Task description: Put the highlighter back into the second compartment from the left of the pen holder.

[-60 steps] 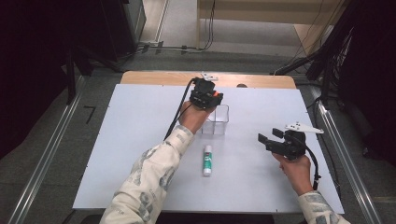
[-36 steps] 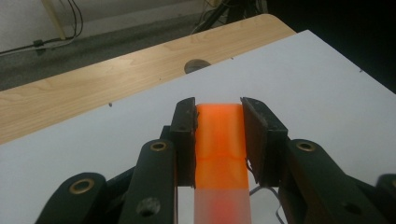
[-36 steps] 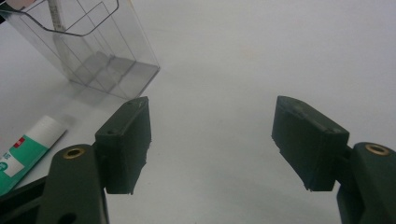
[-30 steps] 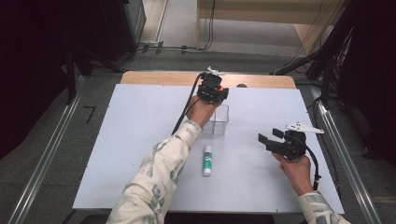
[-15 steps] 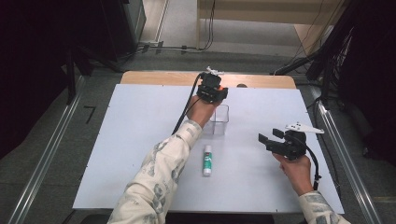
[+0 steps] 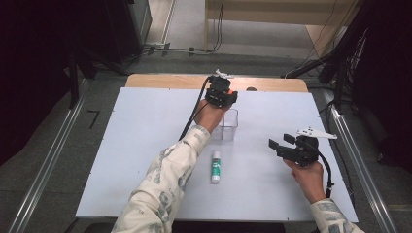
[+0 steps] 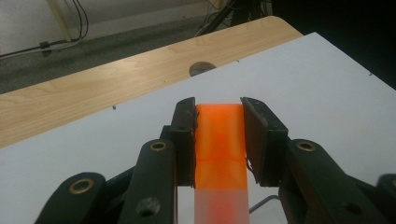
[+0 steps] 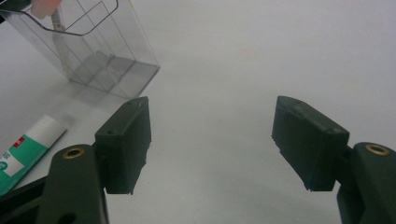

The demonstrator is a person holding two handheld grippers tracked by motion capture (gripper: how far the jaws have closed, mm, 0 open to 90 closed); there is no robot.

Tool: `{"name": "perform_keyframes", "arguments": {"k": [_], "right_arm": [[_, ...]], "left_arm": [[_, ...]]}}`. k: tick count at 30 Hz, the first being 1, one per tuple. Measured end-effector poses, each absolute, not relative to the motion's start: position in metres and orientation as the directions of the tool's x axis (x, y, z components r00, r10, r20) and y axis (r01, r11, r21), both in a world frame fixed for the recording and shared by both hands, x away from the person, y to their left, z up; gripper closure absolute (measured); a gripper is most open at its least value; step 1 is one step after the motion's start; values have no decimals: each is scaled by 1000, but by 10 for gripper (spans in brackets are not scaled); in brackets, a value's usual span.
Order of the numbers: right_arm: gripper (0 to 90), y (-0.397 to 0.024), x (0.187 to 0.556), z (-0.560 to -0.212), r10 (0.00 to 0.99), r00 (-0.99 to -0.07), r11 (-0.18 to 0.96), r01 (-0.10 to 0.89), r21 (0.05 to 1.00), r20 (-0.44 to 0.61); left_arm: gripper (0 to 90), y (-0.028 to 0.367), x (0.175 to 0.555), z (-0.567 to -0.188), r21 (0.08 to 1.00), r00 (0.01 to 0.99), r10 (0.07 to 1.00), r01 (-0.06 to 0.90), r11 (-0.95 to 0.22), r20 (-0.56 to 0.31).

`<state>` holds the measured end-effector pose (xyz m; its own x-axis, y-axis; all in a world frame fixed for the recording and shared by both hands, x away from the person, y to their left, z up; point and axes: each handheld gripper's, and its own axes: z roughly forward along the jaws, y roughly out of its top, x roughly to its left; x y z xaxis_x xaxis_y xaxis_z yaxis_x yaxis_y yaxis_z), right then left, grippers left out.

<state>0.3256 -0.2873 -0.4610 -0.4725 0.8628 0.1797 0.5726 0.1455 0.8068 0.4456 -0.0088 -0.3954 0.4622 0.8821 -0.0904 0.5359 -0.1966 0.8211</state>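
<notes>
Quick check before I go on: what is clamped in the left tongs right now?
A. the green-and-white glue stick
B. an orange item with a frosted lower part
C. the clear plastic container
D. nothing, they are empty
B. In the left gripper view the left tongs press on both sides of an orange item with a frosted lower part; the glue stick lies on the table and the clear container stands free.

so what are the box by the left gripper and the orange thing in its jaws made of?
Box: looks like clear hard plastic, glossy; the inner dividers and the table show through its walls. Orange thing: probably translucent plastic, matte, fading to frosted white at the near end; what it is can't be told.
</notes>
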Motion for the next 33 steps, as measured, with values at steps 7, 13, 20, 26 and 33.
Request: {"name": "perform_keyframes", "arguments": {"k": [7, 13, 20, 26, 33], "right_arm": [[269, -287, 326, -461, 863, -472, 145, 573, 807, 180], [268, -287, 326, -461, 863, -472, 147, 573, 806, 178], [269, -287, 326, -462, 864, -474, 152, 572, 806, 173], [269, -286, 326, -462, 865, -471, 151, 574, 804, 174], [268, -286, 326, -463, 864, -472, 156, 577, 802, 172]], "left_arm": [[672, -10, 444, -396, 820, 468, 880, 533, -209, -80], [671, -8, 439, -397, 825, 463, 883, 528, -201, -81], [670, -3, 430, -395, 831, 478, 876, 512, -219, -64], [666, 1, 423, -395, 828, 482, 874, 515, -222, -65], [662, 7, 412, -401, 824, 486, 872, 514, -237, -52]]}}
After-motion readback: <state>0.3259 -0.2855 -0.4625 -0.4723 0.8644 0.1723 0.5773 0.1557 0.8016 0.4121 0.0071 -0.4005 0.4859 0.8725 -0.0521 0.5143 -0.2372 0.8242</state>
